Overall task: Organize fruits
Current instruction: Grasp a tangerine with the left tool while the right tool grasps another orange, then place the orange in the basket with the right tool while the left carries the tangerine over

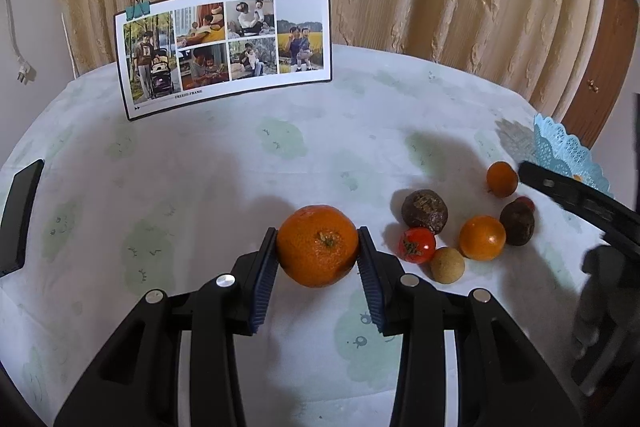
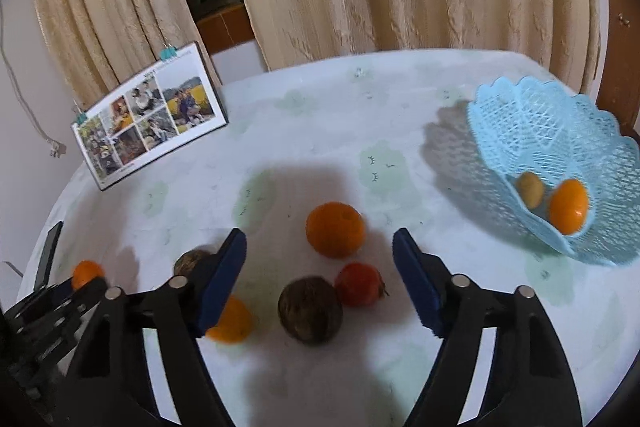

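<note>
My left gripper [image 1: 318, 233] is shut on a large orange mandarin [image 1: 318, 251], its blue pads pressing both sides just above the tablecloth. To its right lies a cluster of fruit: a dark passion fruit [image 1: 425, 211], a red tomato [image 1: 417, 245], a tan round fruit [image 1: 447, 265] and a small orange [image 1: 482, 237]. My right gripper [image 2: 319, 238] stands open over that cluster, touching nothing. Between its fingers lie an orange [image 2: 335, 229], a red tomato [image 2: 360, 285] and a dark fruit [image 2: 310, 310]. The light blue lace basket [image 2: 520, 115] holds an orange [image 2: 568, 206] and a yellowish fruit [image 2: 530, 190].
A photo board [image 1: 224, 51] with binder clips stands at the table's back left. A dark phone [image 1: 20, 215] lies at the left edge. Curtains hang behind the round table. Another orange [image 2: 232, 321] sits partly under my right gripper's left finger.
</note>
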`<state>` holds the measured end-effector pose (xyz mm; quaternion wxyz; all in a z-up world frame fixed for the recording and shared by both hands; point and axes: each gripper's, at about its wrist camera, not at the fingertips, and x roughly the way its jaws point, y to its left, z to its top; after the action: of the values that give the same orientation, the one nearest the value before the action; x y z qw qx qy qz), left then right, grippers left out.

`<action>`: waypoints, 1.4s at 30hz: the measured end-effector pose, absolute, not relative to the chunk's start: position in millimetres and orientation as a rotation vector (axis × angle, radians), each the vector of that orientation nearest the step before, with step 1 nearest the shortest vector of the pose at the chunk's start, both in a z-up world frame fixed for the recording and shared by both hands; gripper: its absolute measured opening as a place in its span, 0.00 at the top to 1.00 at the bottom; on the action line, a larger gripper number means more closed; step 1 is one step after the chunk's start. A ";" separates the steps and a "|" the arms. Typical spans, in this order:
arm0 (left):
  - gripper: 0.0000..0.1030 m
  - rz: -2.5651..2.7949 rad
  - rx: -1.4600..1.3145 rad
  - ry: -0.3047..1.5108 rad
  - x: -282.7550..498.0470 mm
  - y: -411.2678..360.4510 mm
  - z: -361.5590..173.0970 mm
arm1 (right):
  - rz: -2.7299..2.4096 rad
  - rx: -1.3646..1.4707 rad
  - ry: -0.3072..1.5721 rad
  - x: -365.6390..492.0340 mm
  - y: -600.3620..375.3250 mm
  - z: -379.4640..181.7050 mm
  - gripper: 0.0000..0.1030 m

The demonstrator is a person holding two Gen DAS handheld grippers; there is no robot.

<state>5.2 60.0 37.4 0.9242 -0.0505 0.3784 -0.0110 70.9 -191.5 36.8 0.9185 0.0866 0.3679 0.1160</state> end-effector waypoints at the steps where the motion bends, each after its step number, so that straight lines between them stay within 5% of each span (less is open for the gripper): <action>1: 0.62 -0.023 -0.106 0.774 4.4 60.4 38.5 | 0.230 0.169 0.768 78.8 -189.7 33.5 0.30; 11: 0.62 -0.040 -0.105 0.772 2.1 57.8 40.1 | 0.226 0.131 0.859 111.3 -183.1 12.9 0.60; 42: 0.62 -0.037 -0.086 0.794 4.8 52.1 32.4 | -0.002 0.328 0.618 54.1 -326.6 83.5 0.60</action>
<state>4.8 52.1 32.4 0.9212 -0.0417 0.3864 -0.0180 54.1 -326.6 83.5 0.9394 0.1605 0.3029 -0.0012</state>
